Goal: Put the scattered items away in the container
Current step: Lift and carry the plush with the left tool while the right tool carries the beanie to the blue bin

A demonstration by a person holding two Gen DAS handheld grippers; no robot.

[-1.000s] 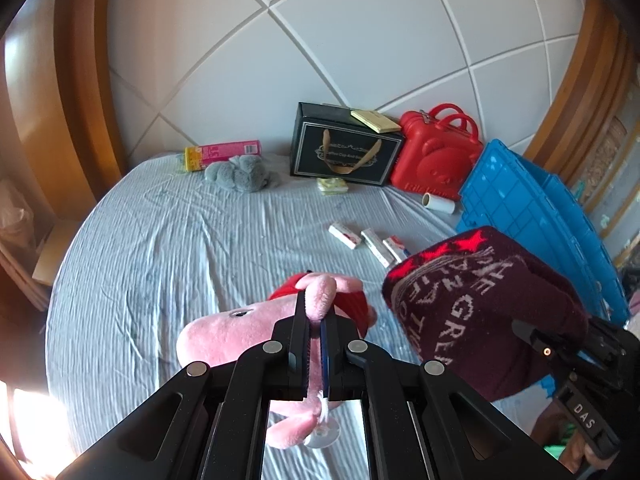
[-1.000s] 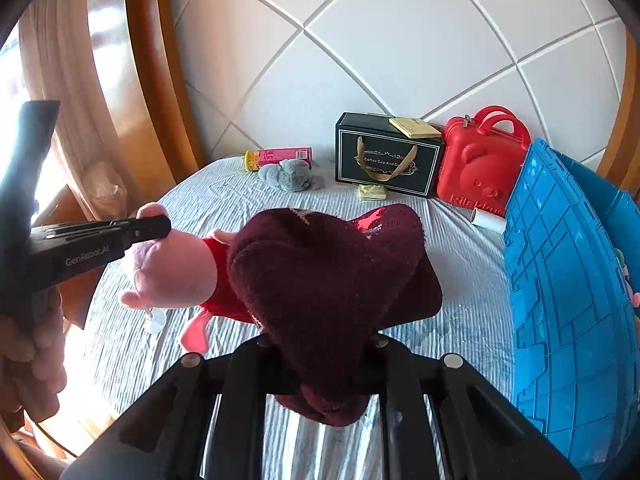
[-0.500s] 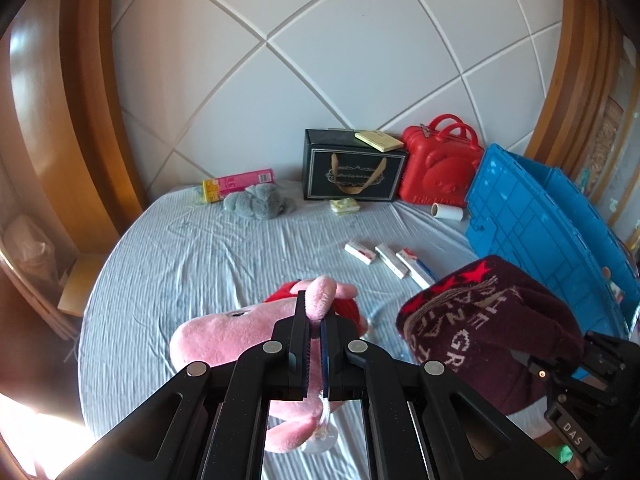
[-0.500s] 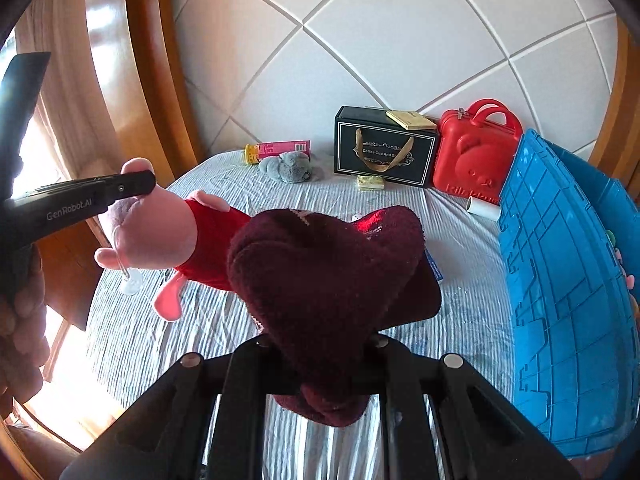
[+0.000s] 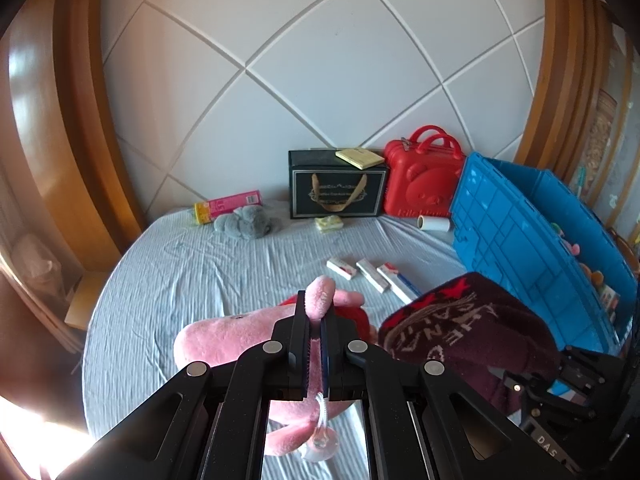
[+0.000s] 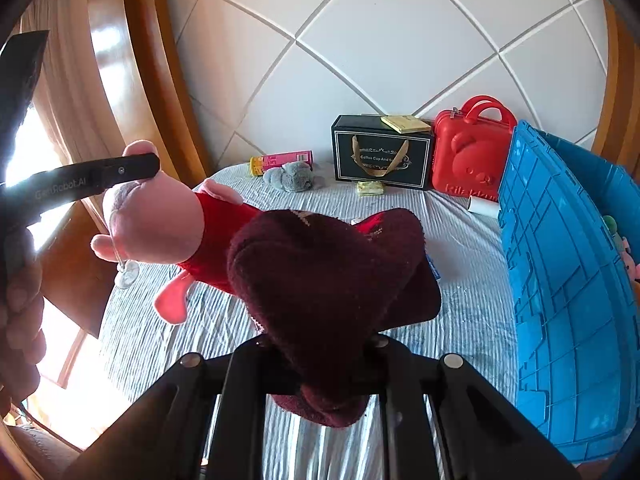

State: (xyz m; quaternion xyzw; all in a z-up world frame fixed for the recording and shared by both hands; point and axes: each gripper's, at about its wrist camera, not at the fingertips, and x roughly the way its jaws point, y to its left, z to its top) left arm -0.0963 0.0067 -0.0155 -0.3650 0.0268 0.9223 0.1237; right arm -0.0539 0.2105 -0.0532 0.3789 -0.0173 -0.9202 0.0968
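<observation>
The bed [image 5: 192, 256], covered in a pale blue-grey striped sheet, carries every loose item and stands against a white panelled headboard. The blue crate [image 5: 520, 240] stands on the right side of the bed, its ribbed wall facing the grippers; small toys are visible inside it in the right wrist view. The maroon knit hat [image 6: 332, 276], with red stars and pale lettering, is held above the sheet beside the crate wall; the right gripper [image 6: 320, 364] is closed on its lower edge, the fabric hiding the fingertips. The pink pig plush [image 5: 224, 336], dressed in red, hangs clear of the sheet just left of the hat; the left gripper [image 5: 316, 320] has its fingers pressed nearly together on a pink limb of the plush, and a cord with a clear suction cup hangs below. Against the headboard stand a black gift box [image 5: 336, 188] with a gold ribbon handle and a yellow pad on top, and, touching its right side, a red bear case [image 5: 424, 184]. A grey plush [image 5: 244, 222] lies near the left of the box, beside a pink tube box [image 5: 228, 206]. Three small white packets [image 5: 372, 274] lie side by side mid-bed. A white roll [image 5: 434, 223] lies against the crate corner.
</observation>
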